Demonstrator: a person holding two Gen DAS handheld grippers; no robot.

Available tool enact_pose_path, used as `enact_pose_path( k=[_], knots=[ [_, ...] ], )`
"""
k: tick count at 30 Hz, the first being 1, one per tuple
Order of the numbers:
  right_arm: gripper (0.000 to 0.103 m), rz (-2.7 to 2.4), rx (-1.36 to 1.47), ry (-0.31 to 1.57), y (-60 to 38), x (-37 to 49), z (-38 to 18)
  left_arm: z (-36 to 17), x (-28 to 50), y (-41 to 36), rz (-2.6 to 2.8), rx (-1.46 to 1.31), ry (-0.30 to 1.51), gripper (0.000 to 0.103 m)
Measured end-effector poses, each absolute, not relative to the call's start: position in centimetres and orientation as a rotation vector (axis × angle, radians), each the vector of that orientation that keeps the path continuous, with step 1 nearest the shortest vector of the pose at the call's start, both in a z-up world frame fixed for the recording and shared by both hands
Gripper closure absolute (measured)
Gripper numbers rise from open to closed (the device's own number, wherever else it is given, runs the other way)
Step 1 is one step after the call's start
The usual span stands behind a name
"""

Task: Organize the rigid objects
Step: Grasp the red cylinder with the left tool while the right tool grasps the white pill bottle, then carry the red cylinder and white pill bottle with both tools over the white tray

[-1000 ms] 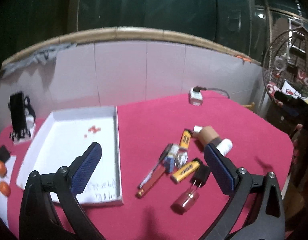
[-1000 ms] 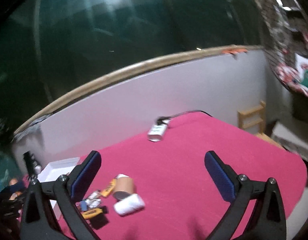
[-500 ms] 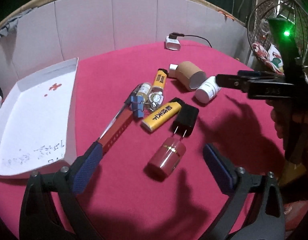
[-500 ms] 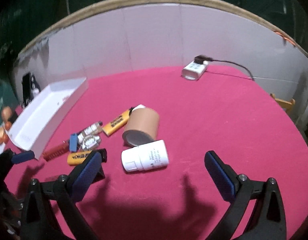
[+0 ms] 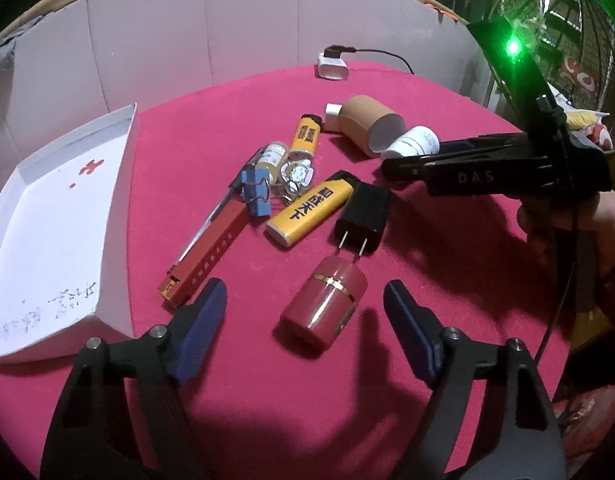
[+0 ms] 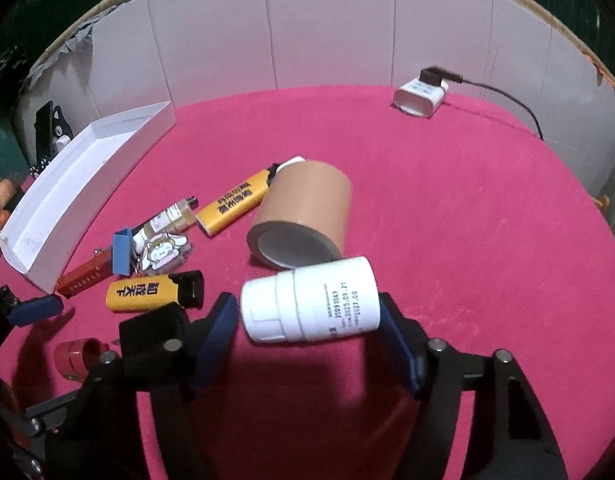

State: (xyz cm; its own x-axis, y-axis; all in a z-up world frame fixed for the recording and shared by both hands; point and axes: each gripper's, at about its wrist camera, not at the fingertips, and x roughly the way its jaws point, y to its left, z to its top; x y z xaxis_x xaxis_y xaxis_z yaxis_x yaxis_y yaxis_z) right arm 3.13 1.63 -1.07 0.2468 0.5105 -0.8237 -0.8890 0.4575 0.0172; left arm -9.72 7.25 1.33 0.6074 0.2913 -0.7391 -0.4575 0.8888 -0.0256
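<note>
Maroon jar (image 5: 324, 305) lay on red surface (image 5: 267, 400) between spread, just-narrowing left gripper (image 5: 305, 322) pads, untouched. Right gripper (image 6: 309, 322) was closing around white bottle (image 6: 309, 302); contact unclear. Farther: lighters, tape roll (image 6: 303, 218), white tray (image 5: 47, 220).

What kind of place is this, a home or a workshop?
Likely a home corner at night: a round table under a red cloth, a tiled wall behind it, and everyday clutter such as lighters and a white tray.
</note>
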Motion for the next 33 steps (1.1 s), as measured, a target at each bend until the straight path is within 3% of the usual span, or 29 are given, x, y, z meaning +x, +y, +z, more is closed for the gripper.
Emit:
enact_pose_path(
  k=[2,5,6,9,33],
  knots=[
    [0.040,1.016,-0.508,0.872,1.4,3.1,-1.2,1.2,-9.7,7.3,0.437,-0.224,0.815,0.024],
    [0.040,1.020,-0.499,0.867,1.3,3.1,-1.4,1.1,-9.6,7.2,0.419,-0.229,0.813,0.052],
    [0.040,1.022,-0.494,0.865,1.2,3.1,-1.3,1.1,-9.6,7.2,0.408,-0.233,0.811,0.066],
    [0.040,1.017,-0.467,0.850,0.8,3.1,-1.0,1.2,-9.6,7.1,0.409,-0.230,0.806,0.071],
    [0.040,1.178,-0.367,0.642,0.3,-2.1,7.0,8.3,-14.7,8.4,0.617,-0.275,0.566,0.074]
  ],
)
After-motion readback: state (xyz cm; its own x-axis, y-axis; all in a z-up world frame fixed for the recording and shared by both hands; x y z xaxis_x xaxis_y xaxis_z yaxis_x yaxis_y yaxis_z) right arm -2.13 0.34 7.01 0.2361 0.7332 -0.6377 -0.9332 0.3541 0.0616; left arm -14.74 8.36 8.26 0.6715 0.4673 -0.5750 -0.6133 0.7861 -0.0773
